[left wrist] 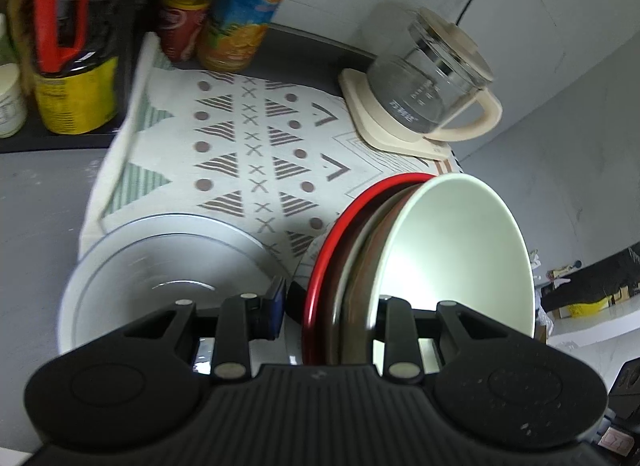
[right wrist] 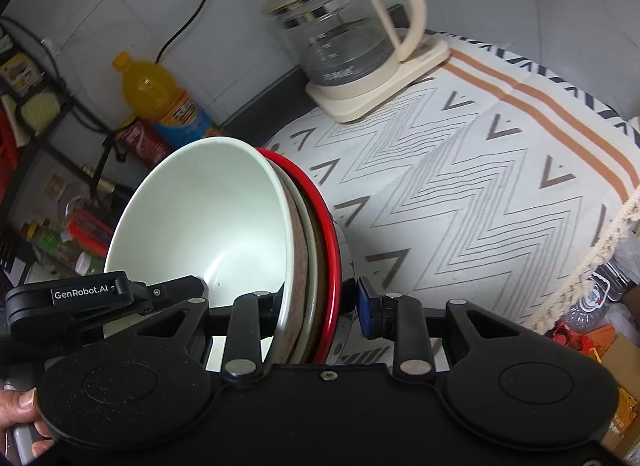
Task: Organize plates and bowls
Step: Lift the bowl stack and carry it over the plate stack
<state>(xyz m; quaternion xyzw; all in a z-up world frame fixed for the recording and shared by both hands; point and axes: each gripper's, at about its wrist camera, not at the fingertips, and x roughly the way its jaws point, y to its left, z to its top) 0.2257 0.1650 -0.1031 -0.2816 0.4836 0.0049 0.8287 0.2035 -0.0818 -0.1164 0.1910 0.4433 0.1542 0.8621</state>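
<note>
Between both grippers (left wrist: 332, 306) (right wrist: 316, 302), clamped tight: one stack (left wrist: 360, 266), seemingly four dishes; one white plate (left wrist: 160, 262) beside.

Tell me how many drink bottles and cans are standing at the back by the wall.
3: an orange juice bottle, a red cola can beside it, and a dark bottle with a red handle further left. More may be hidden on the blurred shelf.

Right gripper (right wrist: 316, 306) clamps the rims of nested bowls (right wrist: 200, 217), pale green innermost, red (right wrist: 330, 234) outermost, tilted on edge above a patterned cloth (right wrist: 460, 193). Left gripper (right wrist: 100, 298) meets the stack from the left. Far: kettle (right wrist: 344, 37) on base; juice bottle (right wrist: 160, 97) far left.
</note>
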